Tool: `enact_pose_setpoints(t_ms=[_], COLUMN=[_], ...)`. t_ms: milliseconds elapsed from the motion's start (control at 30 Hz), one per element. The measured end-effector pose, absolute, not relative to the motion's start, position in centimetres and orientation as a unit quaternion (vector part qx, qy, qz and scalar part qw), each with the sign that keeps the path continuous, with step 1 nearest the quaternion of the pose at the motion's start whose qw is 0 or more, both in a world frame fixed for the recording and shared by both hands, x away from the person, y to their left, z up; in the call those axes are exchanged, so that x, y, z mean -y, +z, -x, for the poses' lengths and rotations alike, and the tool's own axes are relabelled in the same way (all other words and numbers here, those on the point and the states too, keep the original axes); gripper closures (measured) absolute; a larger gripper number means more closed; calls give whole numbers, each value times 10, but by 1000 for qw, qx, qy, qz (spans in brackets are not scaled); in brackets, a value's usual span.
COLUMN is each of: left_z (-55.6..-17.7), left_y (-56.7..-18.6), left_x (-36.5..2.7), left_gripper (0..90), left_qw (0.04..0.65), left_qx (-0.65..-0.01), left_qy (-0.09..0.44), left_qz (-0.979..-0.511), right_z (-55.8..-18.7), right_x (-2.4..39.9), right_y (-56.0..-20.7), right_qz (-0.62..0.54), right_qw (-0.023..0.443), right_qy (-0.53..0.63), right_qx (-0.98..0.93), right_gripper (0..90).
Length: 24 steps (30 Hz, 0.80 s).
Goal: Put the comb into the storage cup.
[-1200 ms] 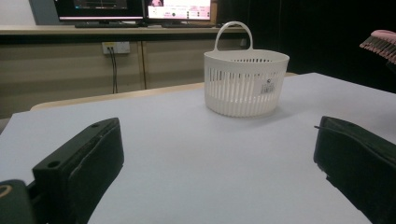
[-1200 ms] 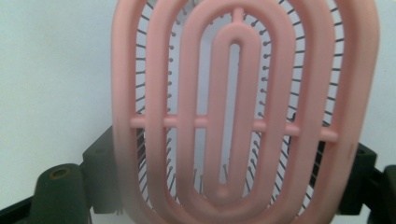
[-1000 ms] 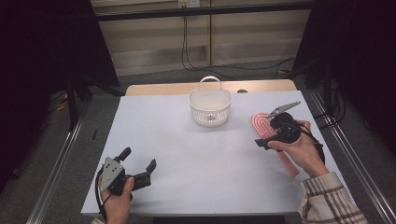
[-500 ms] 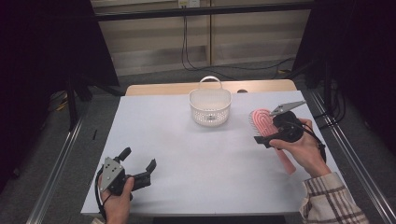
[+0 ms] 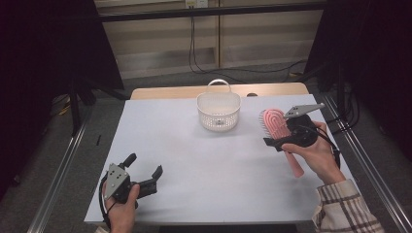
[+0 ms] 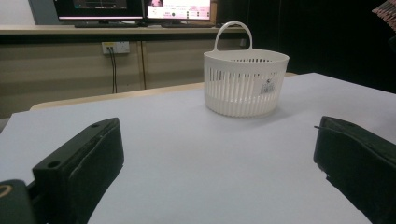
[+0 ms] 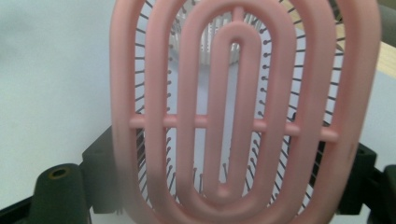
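Observation:
A pink hairbrush [image 5: 272, 122] with an oval slotted head is held above the right side of the white table [image 5: 194, 160]. My right gripper [image 5: 278, 138] is shut on it near the base of the head, and the handle runs back across the person's hand. In the right gripper view the brush head [image 7: 196, 122] stands upright between the two black jaws of the right gripper [image 7: 229, 173], with its bristles facing away. My left gripper [image 5: 145, 165] rests at the table's front left, open, with nothing between the jaws of the left gripper [image 6: 219, 140].
A white slatted basket [image 5: 219, 110] with a loop handle stands at the middle back of the table; the left gripper view has the basket [image 6: 246, 81] ahead and to the right. Metal rails run along both table sides. Cables hang at the back wall.

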<state>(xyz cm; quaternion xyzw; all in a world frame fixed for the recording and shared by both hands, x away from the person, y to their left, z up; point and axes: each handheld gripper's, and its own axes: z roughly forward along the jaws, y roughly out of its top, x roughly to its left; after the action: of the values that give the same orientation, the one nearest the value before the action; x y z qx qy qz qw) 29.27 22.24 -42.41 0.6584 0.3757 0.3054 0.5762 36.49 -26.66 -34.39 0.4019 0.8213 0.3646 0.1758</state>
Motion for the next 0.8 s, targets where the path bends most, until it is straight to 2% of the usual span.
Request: enact_pose_setpoints(t_ms=[800], left_z=[-293], left_y=[-424], left_x=[-222], left_gripper=[17], left_qw=[577], left_qx=[-376], left_qy=[306], left_qz=[-657], right_z=[-362], right_x=[267], right_y=[-336], right_qz=[-387], right_qw=[230], right_qy=[425], right_qx=[-785], right_gripper=[190])
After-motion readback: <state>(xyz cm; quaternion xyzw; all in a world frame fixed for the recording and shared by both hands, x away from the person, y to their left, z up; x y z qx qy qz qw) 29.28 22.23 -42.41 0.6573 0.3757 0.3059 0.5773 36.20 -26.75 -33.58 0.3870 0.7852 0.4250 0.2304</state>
